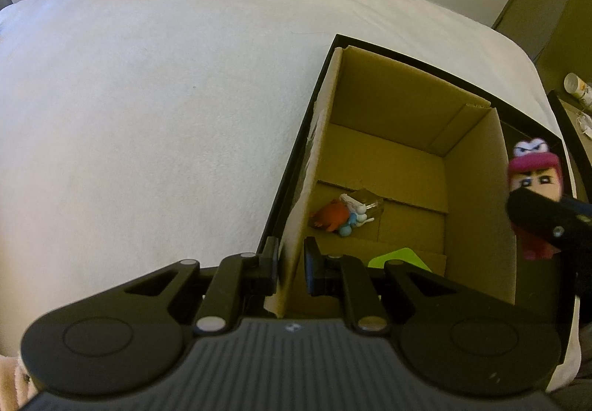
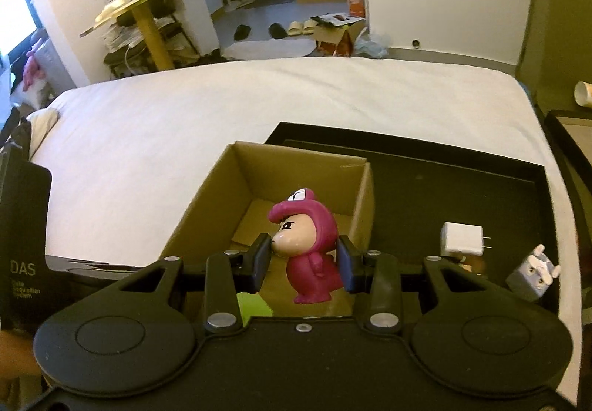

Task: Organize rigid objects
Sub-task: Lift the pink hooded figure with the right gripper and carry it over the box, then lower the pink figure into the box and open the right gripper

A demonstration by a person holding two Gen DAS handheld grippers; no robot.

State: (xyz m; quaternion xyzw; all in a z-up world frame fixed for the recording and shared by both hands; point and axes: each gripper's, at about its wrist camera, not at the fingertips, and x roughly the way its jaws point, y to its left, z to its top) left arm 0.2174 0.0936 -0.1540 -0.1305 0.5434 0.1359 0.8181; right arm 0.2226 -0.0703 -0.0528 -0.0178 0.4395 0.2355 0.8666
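An open cardboard box (image 1: 477,189) (image 2: 207,207) stands in a black tray (image 2: 462,189) on a white bed. My left gripper (image 1: 290,263) is shut on the box's near left wall. My right gripper (image 2: 305,263) is shut on a pink hooded figurine (image 2: 310,248) (image 1: 534,178), held upright over the box's near right corner. Inside the box lie an orange and blue toy (image 1: 335,216), a clear plastic piece (image 1: 364,205) and a green object (image 1: 401,259) (image 2: 253,305). On the tray to the right sit a white plug adapter (image 2: 462,239) and a small grey figure (image 2: 532,276).
The white bed (image 1: 148,115) spreads wide to the left and beyond the tray. A black device marked DAS (image 2: 24,248) stands at the left edge of the right wrist view. A paper cup (image 2: 584,94) sits on a side surface to the right. Floor clutter lies beyond the bed.
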